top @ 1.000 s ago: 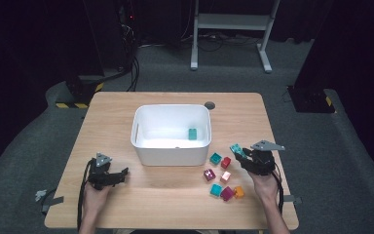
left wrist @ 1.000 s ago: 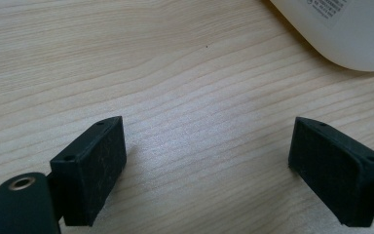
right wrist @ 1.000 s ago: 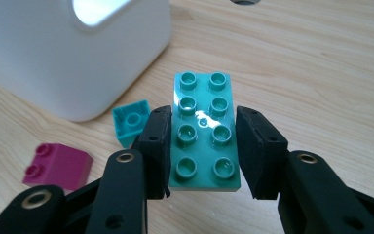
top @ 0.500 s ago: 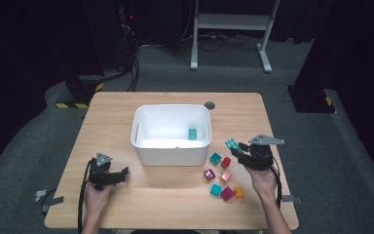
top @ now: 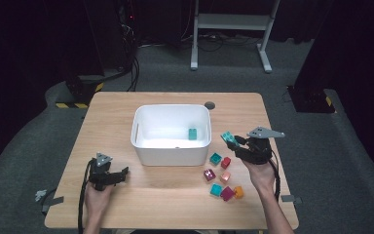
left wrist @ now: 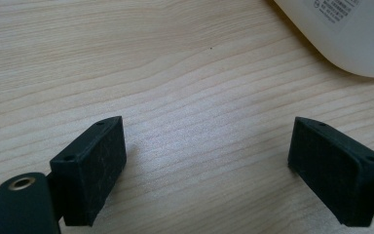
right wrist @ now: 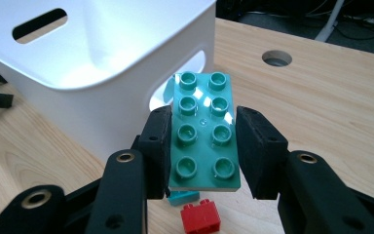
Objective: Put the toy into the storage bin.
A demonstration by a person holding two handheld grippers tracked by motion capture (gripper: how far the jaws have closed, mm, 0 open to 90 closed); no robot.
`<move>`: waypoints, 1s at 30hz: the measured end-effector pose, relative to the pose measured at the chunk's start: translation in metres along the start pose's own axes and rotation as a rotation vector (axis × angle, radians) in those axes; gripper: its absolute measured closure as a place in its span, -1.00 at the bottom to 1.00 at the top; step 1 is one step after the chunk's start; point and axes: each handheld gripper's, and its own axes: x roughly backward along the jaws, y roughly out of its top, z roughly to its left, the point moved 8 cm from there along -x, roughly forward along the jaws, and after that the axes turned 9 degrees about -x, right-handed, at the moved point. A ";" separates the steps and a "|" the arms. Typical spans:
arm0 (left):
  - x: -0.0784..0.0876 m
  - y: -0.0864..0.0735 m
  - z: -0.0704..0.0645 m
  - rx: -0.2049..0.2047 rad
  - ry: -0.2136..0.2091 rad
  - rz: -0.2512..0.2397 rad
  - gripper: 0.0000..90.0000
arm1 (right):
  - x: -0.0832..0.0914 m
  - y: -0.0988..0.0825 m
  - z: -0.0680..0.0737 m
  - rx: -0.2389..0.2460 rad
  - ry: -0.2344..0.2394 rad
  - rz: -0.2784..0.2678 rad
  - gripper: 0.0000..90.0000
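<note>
My right gripper (top: 234, 142) (right wrist: 203, 146) is shut on a long teal brick (top: 230, 138) (right wrist: 203, 130), studs up, held above the table just right of the white bin (top: 171, 133) (right wrist: 92, 63). One teal brick (top: 193, 133) lies inside the bin at its right end. Several loose bricks lie below the right gripper: teal (top: 215, 158), red (top: 226, 162) (right wrist: 200, 217), magenta (top: 209, 174), pink (top: 225, 177), orange (top: 238, 191). My left gripper (top: 119, 175) (left wrist: 214, 170) rests open on bare wood left of the bin's front corner, with nothing between its jaws.
The wooden table (top: 126, 112) has a round cable hole (top: 209, 105) (right wrist: 276, 58) behind the bin. A cable trails from the left gripper over the table's front left edge. A white desk frame (top: 229, 29) stands on the floor beyond.
My right gripper has carried the teal brick leftward and slightly up, closer to the bin's right wall. The left gripper has stayed where it was.
</note>
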 end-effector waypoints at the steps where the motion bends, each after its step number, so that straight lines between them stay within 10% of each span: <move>1: 0.000 0.000 0.000 0.001 0.001 0.000 -0.69 | 0.000 0.002 0.001 0.002 0.003 -0.001 0.31; 30: 0.000 0.000 0.000 0.004 0.004 0.000 -0.69 | -0.020 0.059 0.055 0.098 0.119 0.015 0.31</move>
